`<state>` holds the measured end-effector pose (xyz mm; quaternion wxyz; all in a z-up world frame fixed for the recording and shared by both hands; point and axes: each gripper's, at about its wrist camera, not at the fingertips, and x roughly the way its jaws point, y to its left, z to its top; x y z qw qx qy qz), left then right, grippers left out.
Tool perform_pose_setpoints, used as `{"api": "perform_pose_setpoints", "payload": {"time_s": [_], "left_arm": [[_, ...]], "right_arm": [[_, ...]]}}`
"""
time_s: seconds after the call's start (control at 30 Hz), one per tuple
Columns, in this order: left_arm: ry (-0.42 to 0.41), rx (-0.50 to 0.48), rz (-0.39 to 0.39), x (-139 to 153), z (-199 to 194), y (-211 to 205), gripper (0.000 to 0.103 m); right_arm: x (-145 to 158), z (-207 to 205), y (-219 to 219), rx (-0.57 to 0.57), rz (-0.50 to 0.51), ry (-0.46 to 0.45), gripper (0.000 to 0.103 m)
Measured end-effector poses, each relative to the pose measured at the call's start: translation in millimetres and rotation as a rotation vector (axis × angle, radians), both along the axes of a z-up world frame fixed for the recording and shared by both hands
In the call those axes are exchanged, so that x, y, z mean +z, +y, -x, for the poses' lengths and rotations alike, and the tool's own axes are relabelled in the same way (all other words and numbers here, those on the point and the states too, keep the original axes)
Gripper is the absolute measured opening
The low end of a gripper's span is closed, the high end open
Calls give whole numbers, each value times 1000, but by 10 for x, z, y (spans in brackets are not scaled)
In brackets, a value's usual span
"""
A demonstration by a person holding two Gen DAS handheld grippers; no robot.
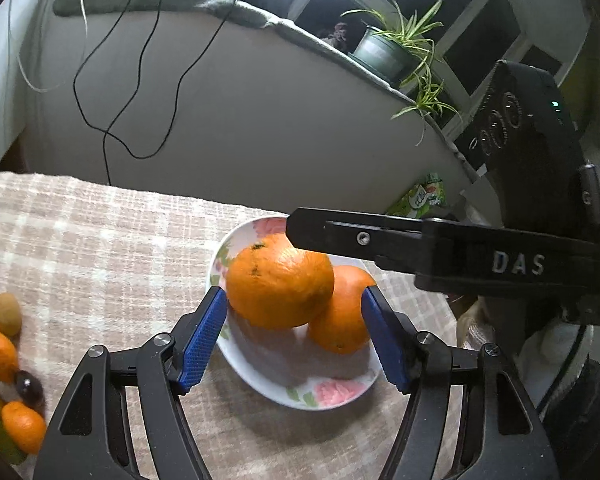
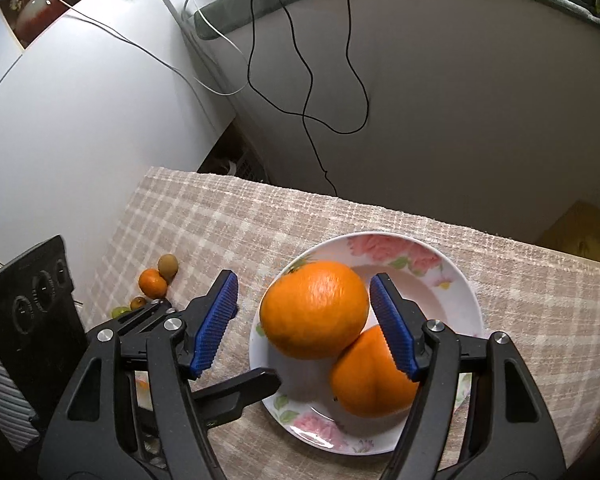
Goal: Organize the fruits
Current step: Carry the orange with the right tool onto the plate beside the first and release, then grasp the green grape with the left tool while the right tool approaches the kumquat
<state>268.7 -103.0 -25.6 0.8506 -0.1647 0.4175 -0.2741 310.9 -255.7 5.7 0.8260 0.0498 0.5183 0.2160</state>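
Two oranges touching on floral plate. Right gripper spread, straddling far orange. Left gripper spread, empty. Small fruits wait left. Keep pads clear of oranges when withdrawing.

Two oranges touching, on the plate.

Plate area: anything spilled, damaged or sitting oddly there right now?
Nothing spilled or broken. The larger orange leans on the second orange, both inside the floral plate. Small fruits lie loose on the tablecloth, apparently unsorted.
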Motion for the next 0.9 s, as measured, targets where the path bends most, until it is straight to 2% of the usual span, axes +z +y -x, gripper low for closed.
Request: {"api": "perform_pose_setpoints", "payload": {"time_s": [0.37,0.53,0.77,0.9], "left_arm": [[-119,53,-79,367,539,536,68],[-170,96,-120,442,807,809,68],[-206,172,-172,414,1209,1191,68],[-202,208,-197,319,1447,1353,68]], "right_arm": [[310,477,-41,5,-15,-109,72],[488,813,-59,-5,-27,-196,80],[544,1277,61,3,11,-315,84],[496,1524,145,18,-8,-371,89]]}}
